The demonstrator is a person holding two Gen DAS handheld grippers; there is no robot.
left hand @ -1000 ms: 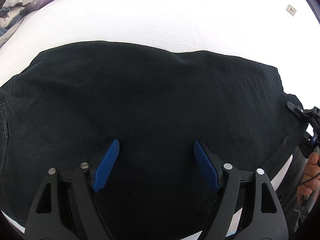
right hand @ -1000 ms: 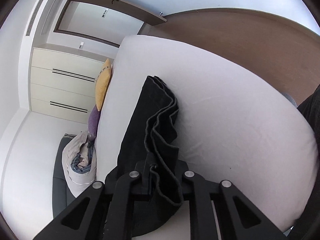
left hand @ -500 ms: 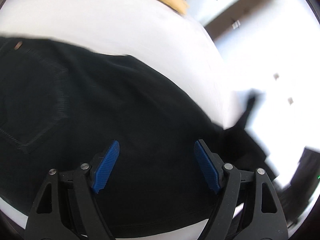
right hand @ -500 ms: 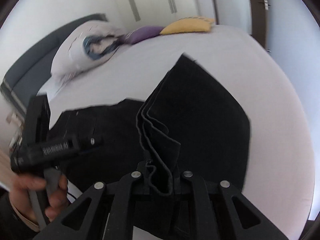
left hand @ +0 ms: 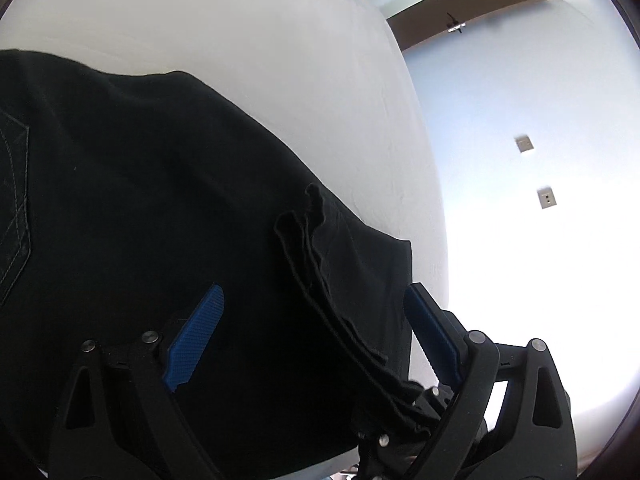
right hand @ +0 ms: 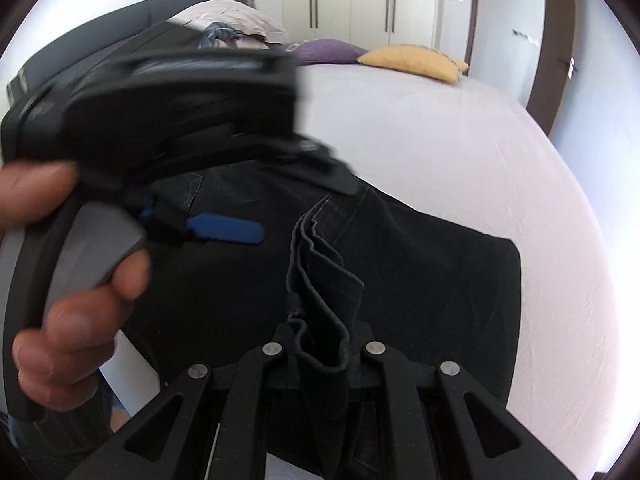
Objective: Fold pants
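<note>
A: Where's the black denim pants point(left hand: 168, 184) at?

B: Spread flat on the white-sheeted bed point(left hand: 256, 52), near its front edge, one end bunched and lifted.

A: Right gripper point(right hand: 320, 344)?

B: Clamped tight on the stacked pant hems point(right hand: 324, 292), folds poking up between the fingers.

A: Left gripper point(left hand: 312, 332)?

B: Gaping wide, just been opening, blue pads point(left hand: 196, 336) hovering over the fabric, pinching nothing. Looks blurry in the right view, gripped by a hand point(right hand: 68, 280).
</note>
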